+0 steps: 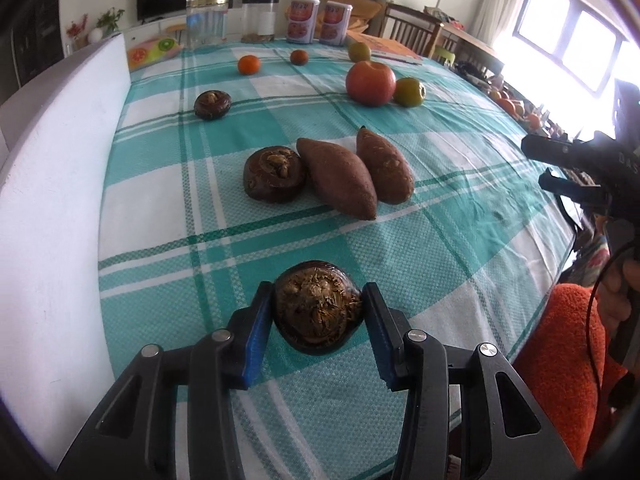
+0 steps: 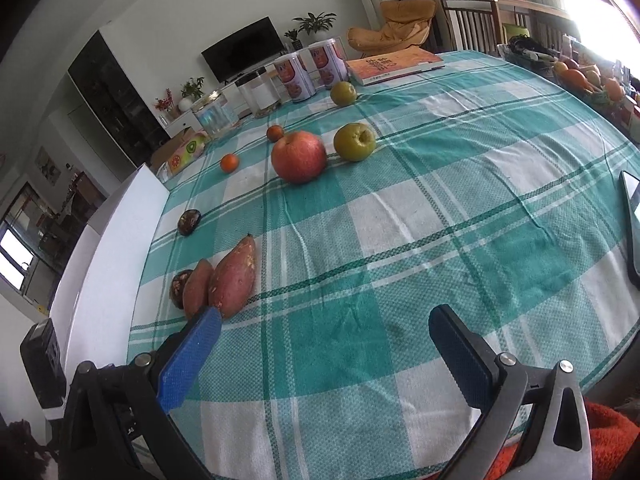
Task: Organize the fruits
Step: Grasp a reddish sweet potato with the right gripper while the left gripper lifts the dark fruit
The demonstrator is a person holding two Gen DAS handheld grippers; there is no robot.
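Observation:
My left gripper (image 1: pixel 318 312) is shut on a dark brown water chestnut (image 1: pixel 316 308), its blue pads pressing both sides, at the near edge of the checked tablecloth (image 1: pixel 460 248). Two sweet potatoes (image 1: pixel 340 178) lie side by side mid-table with a second chestnut (image 1: pixel 274 174) touching them; a third chestnut (image 1: pixel 212 104) lies farther back. A red apple (image 1: pixel 370 82), two green fruits (image 1: pixel 409 91) and two small oranges (image 1: pixel 249 64) lie beyond. My right gripper (image 2: pixel 324 328) is open and empty above the near cloth; it also shows at the right of the left wrist view (image 1: pixel 560 164).
A white wall panel (image 1: pixel 52 184) runs along the table's left side. Two cans (image 1: pixel 304 20), glass jars (image 1: pixel 206 22) and an orange book (image 2: pixel 394 65) stand at the far end. A phone (image 2: pixel 632 224) lies at the right edge. A fruit basket (image 2: pixel 588 80) sits far right.

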